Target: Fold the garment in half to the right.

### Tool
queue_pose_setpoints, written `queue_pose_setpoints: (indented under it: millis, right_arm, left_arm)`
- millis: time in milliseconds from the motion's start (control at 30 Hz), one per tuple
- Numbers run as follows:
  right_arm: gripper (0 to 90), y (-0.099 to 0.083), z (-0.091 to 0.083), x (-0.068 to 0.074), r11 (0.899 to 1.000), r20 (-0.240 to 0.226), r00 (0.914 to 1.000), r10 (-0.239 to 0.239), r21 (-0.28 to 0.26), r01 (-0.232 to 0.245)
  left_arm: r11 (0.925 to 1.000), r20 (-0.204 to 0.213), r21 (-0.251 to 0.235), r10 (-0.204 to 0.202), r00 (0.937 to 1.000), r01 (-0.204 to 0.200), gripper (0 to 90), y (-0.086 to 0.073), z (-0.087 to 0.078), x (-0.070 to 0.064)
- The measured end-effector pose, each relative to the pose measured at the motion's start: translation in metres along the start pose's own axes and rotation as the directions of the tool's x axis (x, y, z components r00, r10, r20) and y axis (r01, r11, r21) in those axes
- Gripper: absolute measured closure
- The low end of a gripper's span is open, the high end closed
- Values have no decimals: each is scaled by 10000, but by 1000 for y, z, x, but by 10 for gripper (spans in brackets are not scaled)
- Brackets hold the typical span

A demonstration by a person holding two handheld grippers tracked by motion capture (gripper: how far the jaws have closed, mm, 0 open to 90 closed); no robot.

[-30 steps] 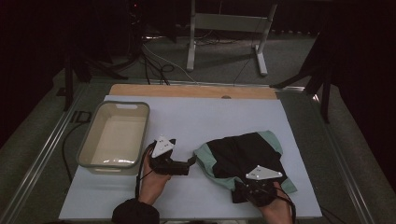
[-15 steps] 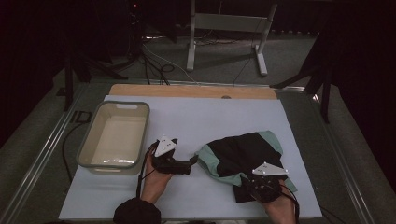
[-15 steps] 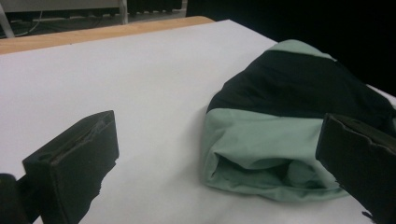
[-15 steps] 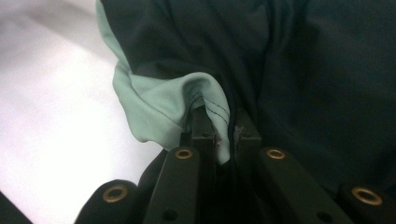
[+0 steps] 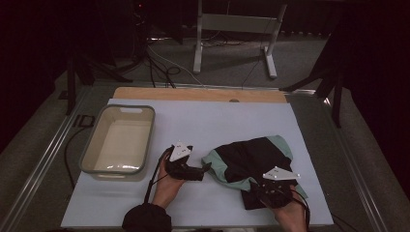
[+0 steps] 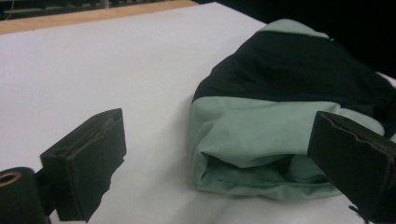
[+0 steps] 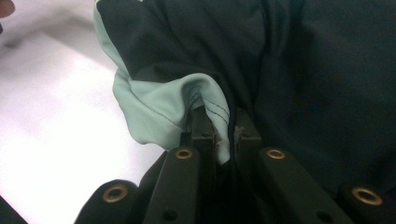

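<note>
My right gripper (image 7: 219,140) clamps its jaws on the garment (image 5: 251,162) hem; my left gripper (image 6: 219,154) gapes wide, mint edge between its jaws, bare surface (image 6: 93,60) beyond.

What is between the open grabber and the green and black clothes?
Nothing: in the left gripper view, bare white table lies between the left gripper and the garment, whose green sleeve end faces the open jaws.

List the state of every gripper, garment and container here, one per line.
Left gripper: open, jaws either side of the garment's green edge, not closed.
Right gripper: shut on a fold of the garment.
Black and mint-green garment: crumpled on the table.
Plastic tub: upright, empty.
</note>
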State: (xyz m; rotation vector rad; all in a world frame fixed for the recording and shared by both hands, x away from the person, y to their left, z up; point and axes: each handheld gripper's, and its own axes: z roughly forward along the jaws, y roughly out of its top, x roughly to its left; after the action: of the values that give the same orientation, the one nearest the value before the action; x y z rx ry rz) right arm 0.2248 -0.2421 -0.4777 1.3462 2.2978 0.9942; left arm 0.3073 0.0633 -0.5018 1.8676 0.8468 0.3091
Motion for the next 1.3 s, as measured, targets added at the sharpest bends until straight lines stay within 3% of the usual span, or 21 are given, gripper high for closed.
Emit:
queue_pose_setpoints:
  millis: [133,433,667,833,867,1300]
  right_arm:
    - [835,0,-1,0,10000,-26,10000,38,-8,-38]
    - [835,0,0,0,10000,-32,10000,51,-18,-51]
    - [835,0,-1,0,10000,-46,10000,66,-36,-66]
    - [835,1,-2,4,9999,-179,9998,52,-109,-54]
    - [835,1,-2,5,9999,-221,9998,10,-154,-14]
    - [836,8,6,43,9970,-966,9924,-769,-166,756]
  left_arm:
    - [9974,-240,686,-199,9995,215,102,-3,1,1]
    - [9910,-379,1314,-224,9990,272,238,-8,8,2]
    - [9808,-131,1891,-455,9989,471,494,-10,24,2]
    - [9769,237,2086,-529,9983,468,815,-5,29,0]
    - [9769,256,2072,-577,9980,512,840,-4,28,0]
    - [9800,-181,1769,-891,9959,909,866,9,19,13]
